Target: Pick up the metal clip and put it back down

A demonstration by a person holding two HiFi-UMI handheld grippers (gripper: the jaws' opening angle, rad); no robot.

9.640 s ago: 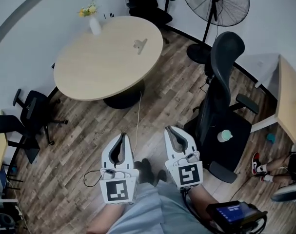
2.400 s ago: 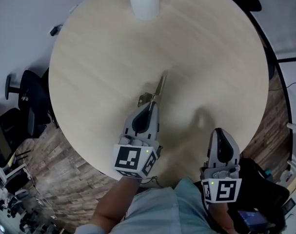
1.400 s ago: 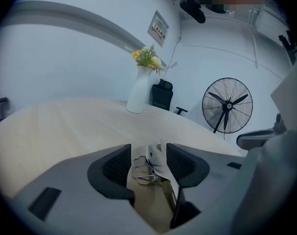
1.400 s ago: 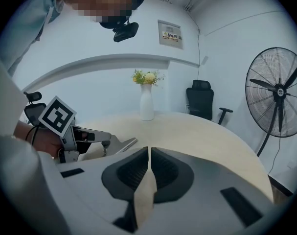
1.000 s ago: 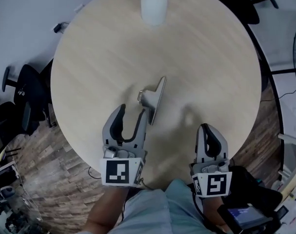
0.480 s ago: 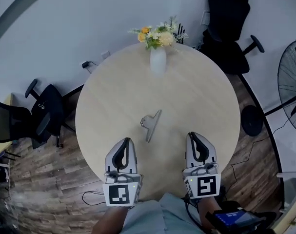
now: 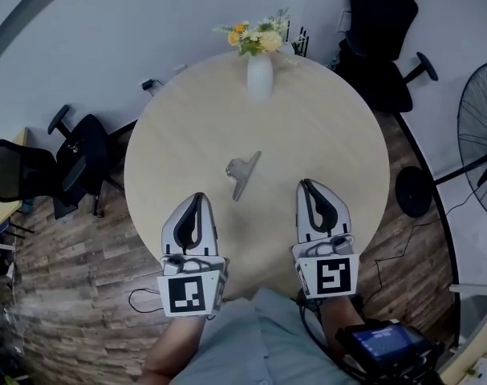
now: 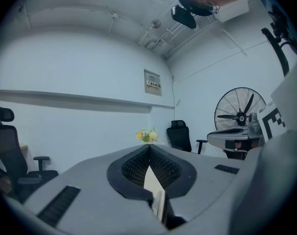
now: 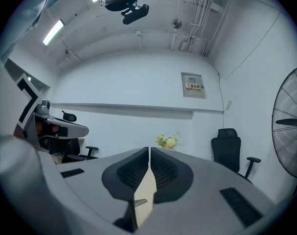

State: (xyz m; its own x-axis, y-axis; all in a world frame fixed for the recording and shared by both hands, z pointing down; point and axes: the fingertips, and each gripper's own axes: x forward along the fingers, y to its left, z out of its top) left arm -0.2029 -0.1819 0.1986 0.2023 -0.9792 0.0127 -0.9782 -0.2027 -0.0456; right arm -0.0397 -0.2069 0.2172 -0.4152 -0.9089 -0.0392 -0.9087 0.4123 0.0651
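Shiny metal clip [image 7: 241,175]; matt pale wooden table [image 7: 323,135]; wood-plank floor [image 7: 75,271].

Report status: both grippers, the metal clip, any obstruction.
Both shut, empty: left gripper, right gripper. Silver metal clip lies on round wooden table, ahead, untouched. Path clear; white flower vase far side.

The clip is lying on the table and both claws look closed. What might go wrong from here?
Probably little. The metal clip lies on the table, apart from the left gripper and right gripper, both shut and empty. A new grab with shut jaws might only shove it along. The cable looped on the floor near the person might trip them.
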